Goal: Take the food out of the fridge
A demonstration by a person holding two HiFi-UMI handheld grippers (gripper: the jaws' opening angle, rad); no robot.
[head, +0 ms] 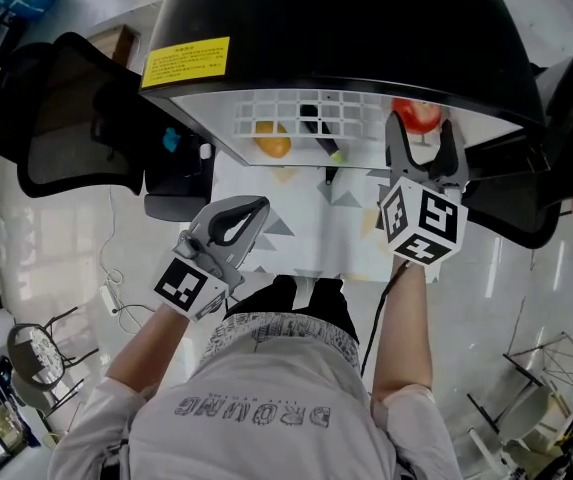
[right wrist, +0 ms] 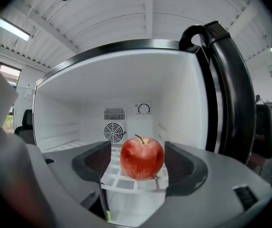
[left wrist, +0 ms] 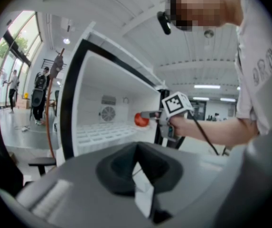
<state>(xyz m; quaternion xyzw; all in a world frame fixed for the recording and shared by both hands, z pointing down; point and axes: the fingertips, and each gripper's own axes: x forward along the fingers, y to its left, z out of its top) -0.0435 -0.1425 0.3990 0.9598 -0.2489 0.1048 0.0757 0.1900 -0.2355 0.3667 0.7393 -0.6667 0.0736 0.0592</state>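
A red apple (head: 418, 115) (right wrist: 142, 158) sits at the front right of the white wire shelf (head: 266, 108) (right wrist: 121, 183) inside the open black fridge (head: 346, 28). My right gripper (head: 422, 136) (right wrist: 138, 164) reaches in level, and the apple stands between its open jaws with a gap at each pad. The left gripper view shows the same apple (left wrist: 140, 119) at the right gripper's (left wrist: 147, 114) tips. An orange fruit (head: 274, 144) and a dark long item (head: 316, 128) lie further left on the shelf. My left gripper (head: 254, 208) (left wrist: 136, 164) hangs shut and empty in front of the fridge.
The fridge stands on a surface with a grey triangle pattern (head: 306, 228). Black office chairs flank it at left (head: 76, 118) and right (head: 556, 158). The fridge's black door (right wrist: 228, 94) stands open close to the right of my right gripper. People stand far off (left wrist: 41, 96).
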